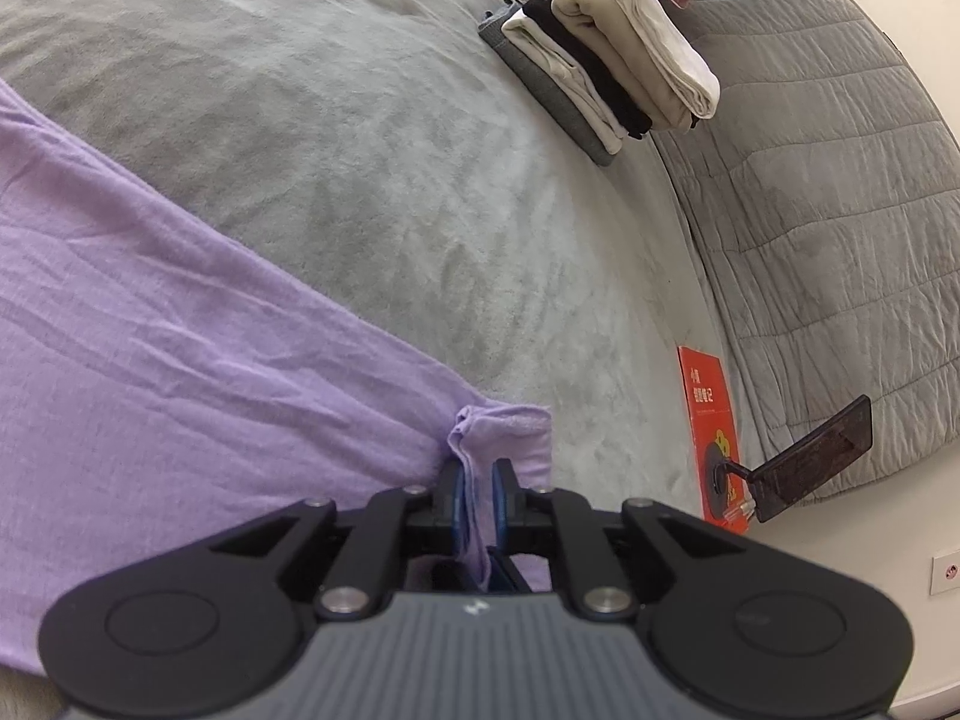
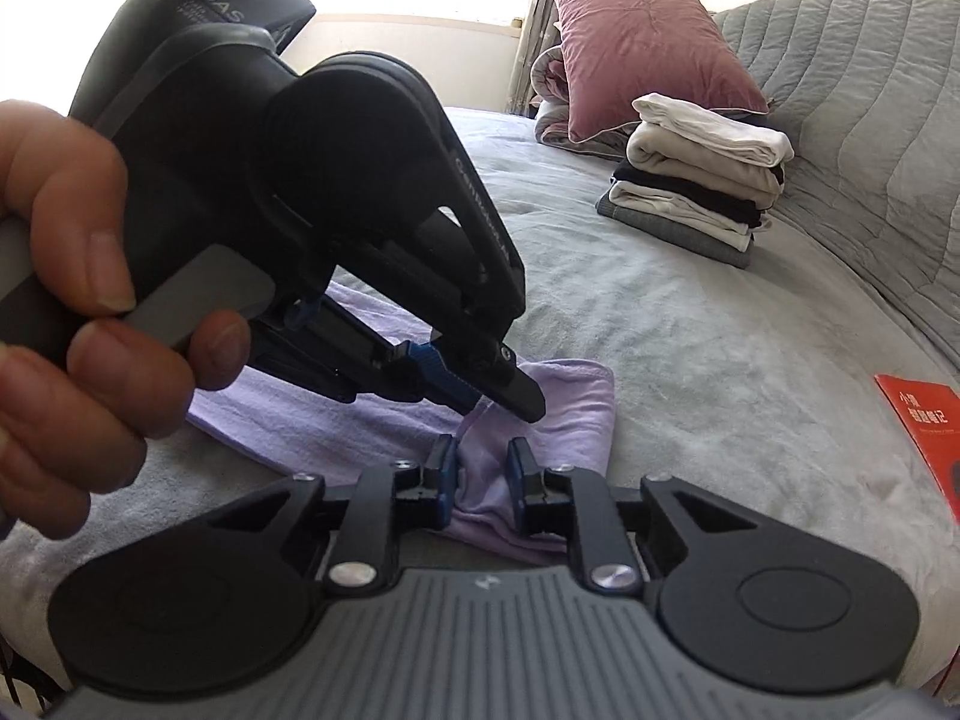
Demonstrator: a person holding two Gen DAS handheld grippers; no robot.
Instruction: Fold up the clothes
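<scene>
A lilac garment (image 1: 150, 300) lies spread over the grey bed cover (image 1: 360, 120), running off to the left. My left gripper (image 1: 478, 480) is shut on a bunched corner of it, a fold of cloth pinched between the blue pads. In the right wrist view the same garment (image 2: 564, 414) lies on the bed, and my right gripper (image 2: 483, 468) is shut on a gathered ridge of it. Just beyond, the left gripper (image 2: 504, 405), held by a person's hand (image 2: 72, 240), pinches the cloth close to the right one.
A stack of folded clothes (image 2: 702, 174) in white, beige, black and grey sits at the far right of the bed, with a pink pillow (image 2: 648, 42) behind it. A grey quilt (image 1: 810, 180) lines the right side. A red booklet (image 2: 924, 426) and a dark phone stand (image 1: 810, 456) lie at the right edge.
</scene>
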